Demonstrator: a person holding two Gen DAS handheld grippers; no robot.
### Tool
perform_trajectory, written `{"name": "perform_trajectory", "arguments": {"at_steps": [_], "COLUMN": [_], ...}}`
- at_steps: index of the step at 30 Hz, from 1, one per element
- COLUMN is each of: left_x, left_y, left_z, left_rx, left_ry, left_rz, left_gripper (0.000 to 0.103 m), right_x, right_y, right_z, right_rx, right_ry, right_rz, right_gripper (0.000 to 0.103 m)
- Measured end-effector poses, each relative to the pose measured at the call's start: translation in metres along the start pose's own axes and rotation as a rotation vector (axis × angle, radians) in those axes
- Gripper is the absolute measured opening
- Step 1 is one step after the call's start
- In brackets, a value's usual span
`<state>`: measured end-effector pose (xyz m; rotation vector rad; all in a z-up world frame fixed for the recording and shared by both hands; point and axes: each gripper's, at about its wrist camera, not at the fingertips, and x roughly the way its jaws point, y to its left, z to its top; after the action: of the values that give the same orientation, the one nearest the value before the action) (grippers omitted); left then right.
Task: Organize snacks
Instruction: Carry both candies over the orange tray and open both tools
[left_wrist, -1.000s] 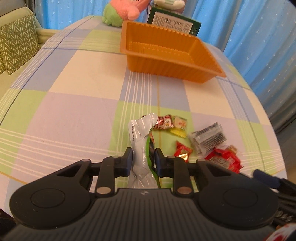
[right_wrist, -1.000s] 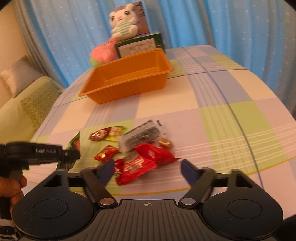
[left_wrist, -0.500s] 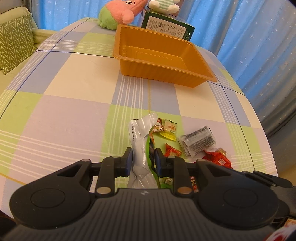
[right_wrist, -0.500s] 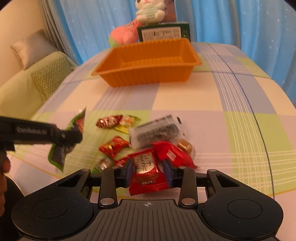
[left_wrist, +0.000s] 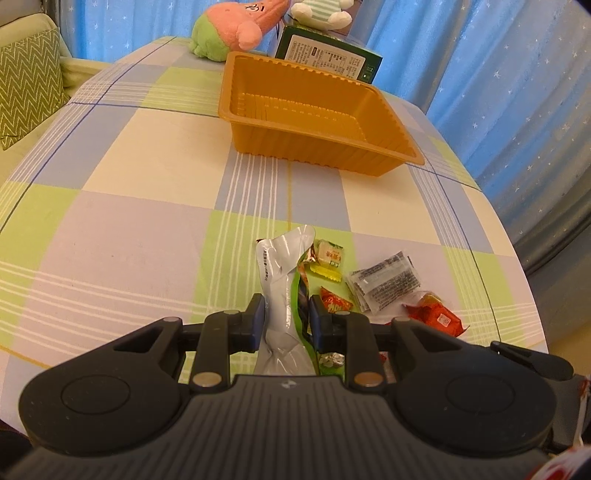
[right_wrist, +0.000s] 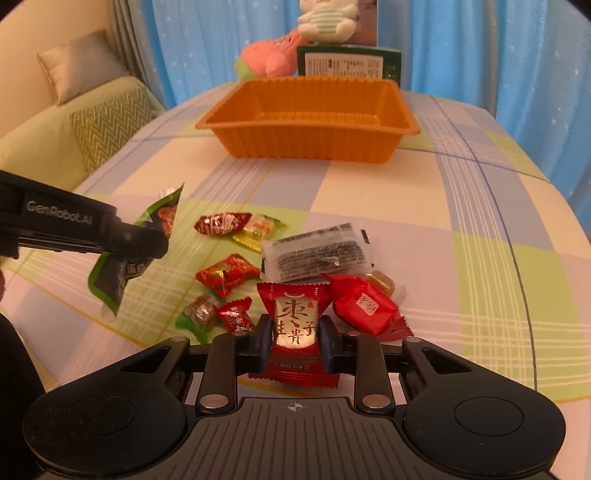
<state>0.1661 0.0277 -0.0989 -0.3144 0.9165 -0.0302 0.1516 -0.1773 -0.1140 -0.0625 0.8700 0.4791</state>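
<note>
While the left gripper (left_wrist: 285, 320) pinches a crinkled foil pouch (left_wrist: 282, 273), the right gripper (right_wrist: 294, 345) has just closed on a glossy red packet (right_wrist: 294, 325)

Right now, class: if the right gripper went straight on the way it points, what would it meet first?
Probably the second red packet and the clear dark-printed packet just ahead; depth is uncertain. The right gripper already grips a red snack packet.
</note>
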Motion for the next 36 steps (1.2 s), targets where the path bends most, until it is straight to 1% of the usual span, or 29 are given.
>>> {"name": "perform_trajectory", "arguments": {"at_steps": [4, 9, 14, 17, 23, 29, 33, 36], "left_x": [-0.005, -0.011, -0.011, -0.006, 0.009, 0.04, 0.068, 0.084], "left_y": [-0.003, -0.009, -0.015, -0.017, -0.021, -0.017, -0.009, -0.001], "left_z": [0.003, 0.014, 0.034, 0.054, 0.104, 0.154, 0.176, 0.188], "left_rx": [0.003, 0.012, 0.028, 0.032, 0.059, 0.067, 0.049, 0.022], "left_ry": [-0.01, -0.031, -0.062, -0.083, -0.138, -0.175, -0.174, -0.181], "left_rz": [-0.01, -0.022, -0.032, -0.046, -0.061, -0.062, -0.072, -0.088], "left_gripper": [0.023, 0.023, 0.023, 0.023, 0.023, 0.023, 0.023, 0.023], "right_x": [-0.014, -0.024, -0.028, -0.025, 0.0, 0.035, 0.06, 0.08], "right_y": [-0.001, -0.002, -0.011, -0.019, -0.035, -0.045, -0.052, -0.056], "right_z": [0.001, 0.015, 0.04, 0.062, 0.115, 0.162, 0.188, 0.2], "right_rx": [0.029, 0.044, 0.047, 0.049, 0.046, 0.042, 0.042, 0.036], "right_ry": [-0.044, -0.08, -0.124, -0.153, -0.207, -0.248, -0.258, -0.254], "right_rz": [0.023, 0.04, 0.033, 0.031, 0.025, 0.014, 0.002, -0.013], "right_gripper": [0.026, 0.026, 0.026, 0.026, 0.026, 0.026, 0.026, 0.026]}}
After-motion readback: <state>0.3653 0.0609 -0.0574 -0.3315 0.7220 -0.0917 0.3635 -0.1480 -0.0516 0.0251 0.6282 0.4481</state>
